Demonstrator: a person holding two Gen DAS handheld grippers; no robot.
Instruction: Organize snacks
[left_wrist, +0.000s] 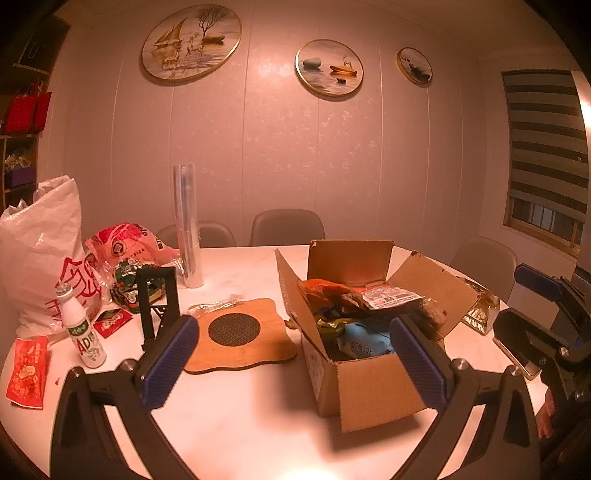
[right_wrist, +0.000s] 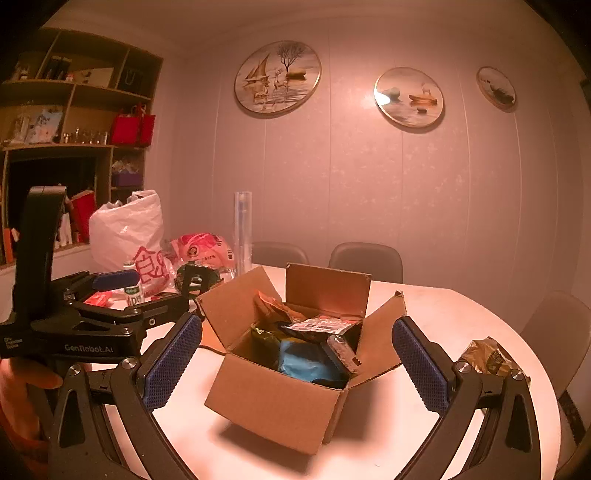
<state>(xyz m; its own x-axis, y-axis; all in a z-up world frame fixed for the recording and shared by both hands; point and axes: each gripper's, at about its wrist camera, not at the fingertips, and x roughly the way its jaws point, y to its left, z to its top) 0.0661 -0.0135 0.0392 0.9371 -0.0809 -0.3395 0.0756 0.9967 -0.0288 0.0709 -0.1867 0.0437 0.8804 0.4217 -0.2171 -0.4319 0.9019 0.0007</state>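
Observation:
An open cardboard box (left_wrist: 373, 387) holds several snack packets, with a blue one (left_wrist: 364, 343) near the front; the box also shows in the right wrist view (right_wrist: 273, 398). My left gripper (left_wrist: 295, 362) is open and empty, above the table just left of the box. My right gripper (right_wrist: 295, 365) is open and empty, in front of the box. A gold snack bag (right_wrist: 487, 356) lies right of the box. Red sachets (left_wrist: 27, 371) and a white milk bottle (left_wrist: 81, 332) lie at the left.
A wooden trivet (left_wrist: 236, 339) lies left of the box. A white plastic bag (left_wrist: 40, 251), a pink bag (left_wrist: 129, 245), a green packet (left_wrist: 127, 280), a black stand (left_wrist: 157, 299) and a clear roll (left_wrist: 188, 229) stand at the table's left and back. Chairs (left_wrist: 288, 225) stand behind.

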